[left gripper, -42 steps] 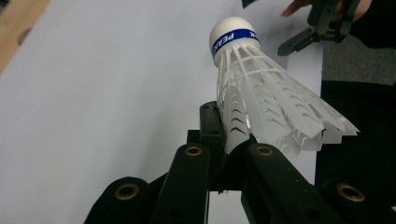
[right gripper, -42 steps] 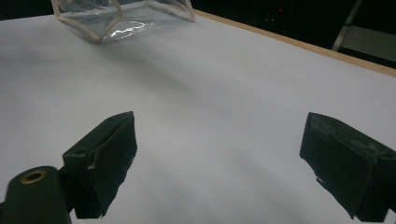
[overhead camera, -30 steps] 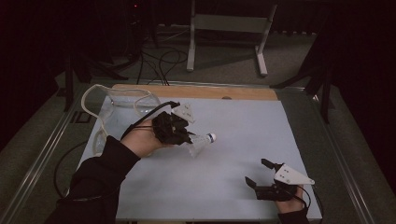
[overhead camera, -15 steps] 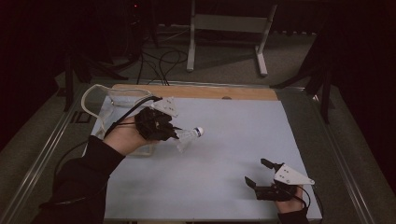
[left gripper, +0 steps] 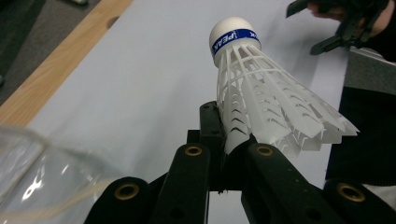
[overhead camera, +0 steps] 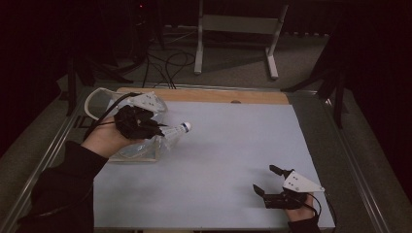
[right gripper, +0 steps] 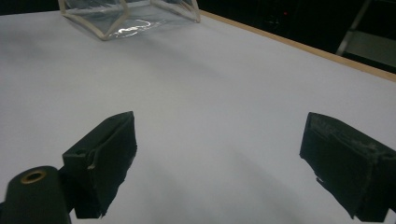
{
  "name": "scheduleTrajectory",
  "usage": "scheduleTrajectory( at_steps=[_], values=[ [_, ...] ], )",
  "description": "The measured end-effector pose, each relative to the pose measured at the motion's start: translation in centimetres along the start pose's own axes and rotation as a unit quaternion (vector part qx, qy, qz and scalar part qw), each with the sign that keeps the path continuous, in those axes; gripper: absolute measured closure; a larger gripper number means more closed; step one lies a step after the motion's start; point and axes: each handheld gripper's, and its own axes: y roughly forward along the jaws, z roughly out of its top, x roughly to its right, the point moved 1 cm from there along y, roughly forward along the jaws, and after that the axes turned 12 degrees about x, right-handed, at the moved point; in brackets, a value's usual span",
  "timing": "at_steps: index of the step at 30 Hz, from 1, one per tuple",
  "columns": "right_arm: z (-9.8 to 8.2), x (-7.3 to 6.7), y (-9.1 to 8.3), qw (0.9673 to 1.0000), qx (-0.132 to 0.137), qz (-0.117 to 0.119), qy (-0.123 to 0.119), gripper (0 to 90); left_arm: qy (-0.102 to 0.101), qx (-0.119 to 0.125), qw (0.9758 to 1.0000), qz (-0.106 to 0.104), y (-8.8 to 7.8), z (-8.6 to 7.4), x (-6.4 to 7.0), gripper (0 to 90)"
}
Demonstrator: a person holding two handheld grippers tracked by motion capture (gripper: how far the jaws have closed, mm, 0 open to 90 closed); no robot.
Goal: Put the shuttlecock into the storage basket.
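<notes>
High view: the left claw sits near the far left corner of the tabletop, held in a hand whose dark-sleeved forearm comes in from the near left edge. It is closed on a white shuttlecock, whose cork tip points toward the middle of the tabletop. Under the hand lies a clear plastic container. The right claw rests near the near right corner, jaws spread and pointing left, with nothing between them

Left gripper view: the left claw pinches the shuttlecock by the rim of its skirt, the cork with its blue band up and away. The container's clear edge shows at lower left

Right gripper view: the right claw stands wide open over bare white tabletop; the container lies well off, toward the far edge
</notes>
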Motion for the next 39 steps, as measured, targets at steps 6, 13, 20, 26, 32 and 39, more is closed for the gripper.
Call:
scheduleTrajectory(
  at_steps=[6, 13, 20, 26, 32, 39],
  values=[
    [0.0, -0.1, 0.1, 1.0, 0.0, -0.001, 0.003, 10.4, -0.013, 0.002, 0.9997, 0.02, -1.6, -1.0, -0.7, 90.0],
    [0.0, 0.0, 0.1, 1.0, 0.0, -0.002, 0.005, 10.4, -0.03, 0.012, 0.9985, 0.045, -3.8, -2.2, -1.6, 90.0],
    [0.0, -0.1, 0.1, 1.0, -0.001, -0.002, 0.005, 10.4, -0.045, 0.007, 0.9972, 0.06, -4.9, -3.7, -2.4, 90.0],
    [0.0, 0.0, 0.0, 1.0, -0.001, -0.004, 0.004, 10.4, -0.065, -0.002, 0.9956, 0.068, -5.1, -5.1, -3.0, 90.0],
    [0.1, -0.1, 0.1, 1.0, -0.002, -0.005, 0.004, 10.4, -0.075, -0.008, 0.9949, 0.068, -4.8, -6.0, -3.1, 90.0],
    [0.1, 0.0, 0.0, 1.0, -0.002, -0.004, 0.006, 10.4, -0.078, -0.022, 0.9944, 0.068, -4.2, -7.1, -3.4, 90.0]
  ],
)
